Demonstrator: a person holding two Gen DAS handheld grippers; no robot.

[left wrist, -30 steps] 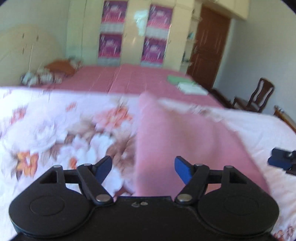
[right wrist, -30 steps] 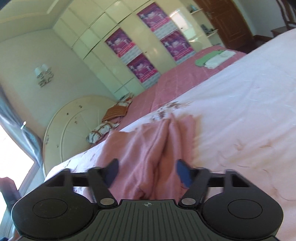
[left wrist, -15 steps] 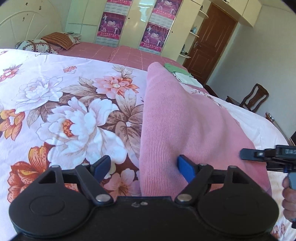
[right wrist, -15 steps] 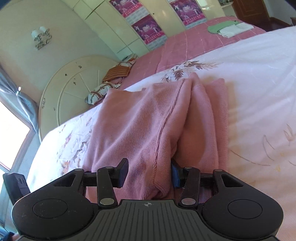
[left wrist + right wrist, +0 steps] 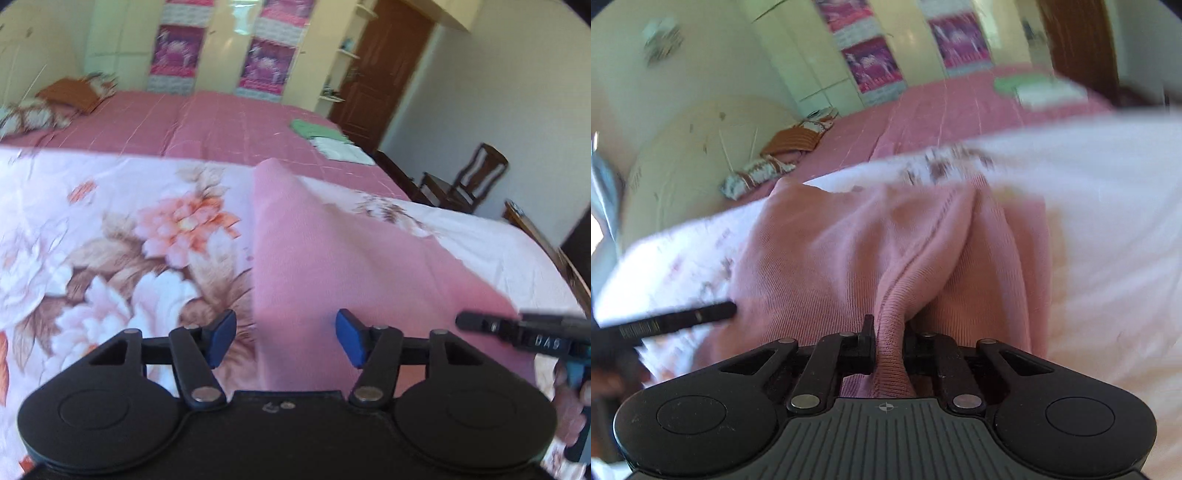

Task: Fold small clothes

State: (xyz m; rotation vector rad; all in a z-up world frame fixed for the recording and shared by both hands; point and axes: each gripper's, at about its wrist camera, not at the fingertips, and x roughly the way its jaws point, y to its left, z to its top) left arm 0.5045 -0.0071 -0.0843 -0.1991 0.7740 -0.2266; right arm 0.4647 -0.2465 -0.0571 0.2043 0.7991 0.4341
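- Pinching a ridge of the pink knit garment (image 5: 886, 266), the right tool (image 5: 886, 343) has its jaws drawn close together, with a bunched fold of ribbed fabric clamped between them.
- From the right wrist view the garment lies spread on the floral bedsheet (image 5: 1108, 229), with two raised folds running away from the tool and a flatter panel to the left.
- The left tool (image 5: 282, 338) sits released, its blue pads (image 5: 221, 334) wide apart; the left edge of the garment (image 5: 332, 266) passes between them, with neither pad visibly touching cloth.
- In the left wrist view the garment rises to a peak at its far end and slopes down toward the right, where the black tip of the right tool (image 5: 517, 328) meets it near its right edge.
- The person's right hand (image 5: 570, 406) shows at the frame's right margin, wrapped around that tool's handle.
- The bedsheet (image 5: 110, 258) carries large white and orange flowers; beyond it lies a pink checked bedcover (image 5: 207, 125).
- On the far part of that bedcover rest a green folded cloth (image 5: 314, 129) and a white folded cloth (image 5: 341, 149), touching each other.
- A wooden chair (image 5: 465, 181) stands beside the bed near a brown door (image 5: 384, 74).
- Both views are motion-blurred.
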